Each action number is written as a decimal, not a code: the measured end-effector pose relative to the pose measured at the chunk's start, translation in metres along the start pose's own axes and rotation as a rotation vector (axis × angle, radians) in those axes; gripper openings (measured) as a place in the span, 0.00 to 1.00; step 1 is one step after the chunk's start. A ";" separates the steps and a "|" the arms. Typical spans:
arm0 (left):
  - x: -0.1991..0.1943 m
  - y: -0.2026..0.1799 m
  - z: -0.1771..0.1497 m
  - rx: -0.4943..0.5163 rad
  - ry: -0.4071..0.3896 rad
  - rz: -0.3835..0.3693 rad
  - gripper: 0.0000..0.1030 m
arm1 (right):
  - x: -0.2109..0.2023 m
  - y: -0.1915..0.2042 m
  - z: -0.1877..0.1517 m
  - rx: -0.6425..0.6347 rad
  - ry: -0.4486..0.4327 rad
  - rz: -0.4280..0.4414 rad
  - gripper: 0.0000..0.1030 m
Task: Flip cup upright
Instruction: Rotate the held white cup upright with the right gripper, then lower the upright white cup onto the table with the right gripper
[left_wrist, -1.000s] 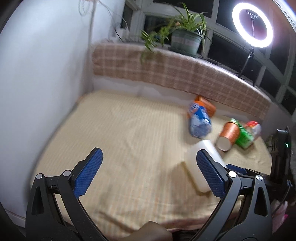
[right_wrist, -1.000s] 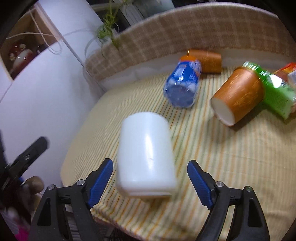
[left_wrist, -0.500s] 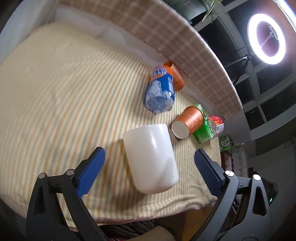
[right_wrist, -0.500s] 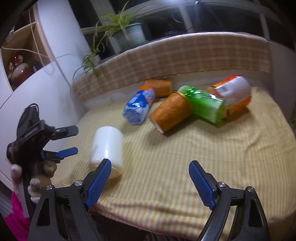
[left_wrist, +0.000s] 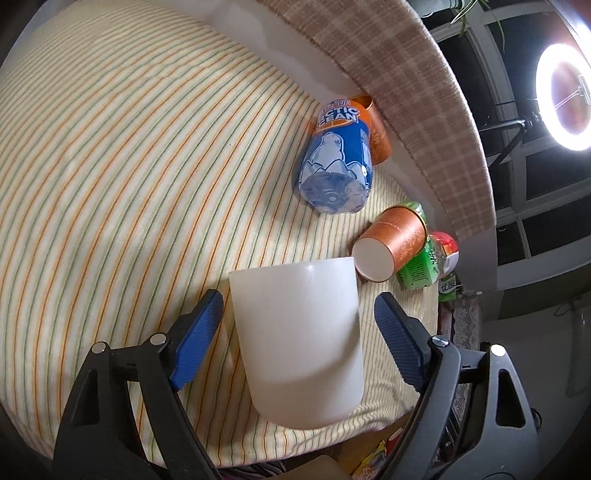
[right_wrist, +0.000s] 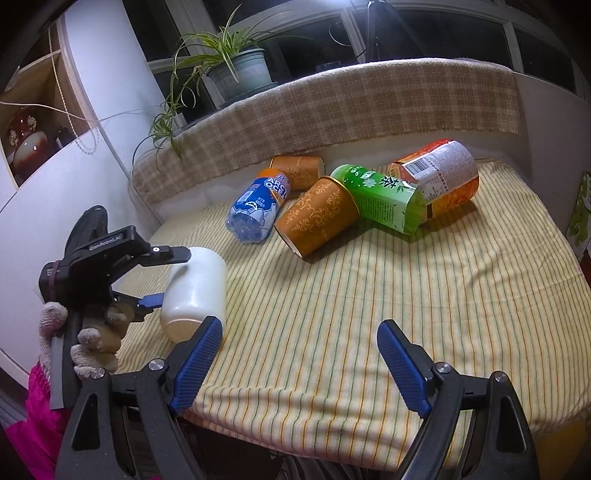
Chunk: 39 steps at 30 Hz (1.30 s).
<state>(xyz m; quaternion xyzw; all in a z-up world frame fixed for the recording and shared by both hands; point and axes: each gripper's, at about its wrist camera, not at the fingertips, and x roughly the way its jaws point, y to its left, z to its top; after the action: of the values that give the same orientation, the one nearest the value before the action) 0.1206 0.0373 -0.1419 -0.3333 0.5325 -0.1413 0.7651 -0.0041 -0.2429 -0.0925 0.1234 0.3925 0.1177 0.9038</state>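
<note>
White cup (left_wrist: 299, 339): lying on its side, lower centre.
Left gripper (left_wrist: 299, 328): spread, straddling it, no squeeze yet.
Right gripper (right_wrist: 299, 365): spread, empty.
Left: grasp, upend.

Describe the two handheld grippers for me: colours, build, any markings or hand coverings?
Both the left gripper and right gripper have black skeletal frames with silver rivets and blue textured finger pads. Seen from the right wrist, the left unit's black body bears white "GenRobot.AI" lettering, held by a hand in a fuzzy whitish glove.
</note>
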 end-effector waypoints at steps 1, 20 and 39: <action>0.001 -0.001 0.000 0.000 0.004 0.001 0.83 | 0.000 0.000 0.000 -0.001 0.000 -0.003 0.85; 0.007 -0.031 -0.011 0.165 -0.036 0.073 0.74 | 0.001 -0.011 -0.003 0.029 -0.003 -0.027 0.85; -0.011 -0.086 -0.039 0.503 -0.251 0.229 0.73 | 0.003 -0.015 -0.005 0.044 0.006 -0.035 0.85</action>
<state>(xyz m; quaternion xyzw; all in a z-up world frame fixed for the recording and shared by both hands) 0.0929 -0.0343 -0.0853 -0.0862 0.4162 -0.1394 0.8944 -0.0045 -0.2559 -0.1029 0.1361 0.3998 0.0934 0.9016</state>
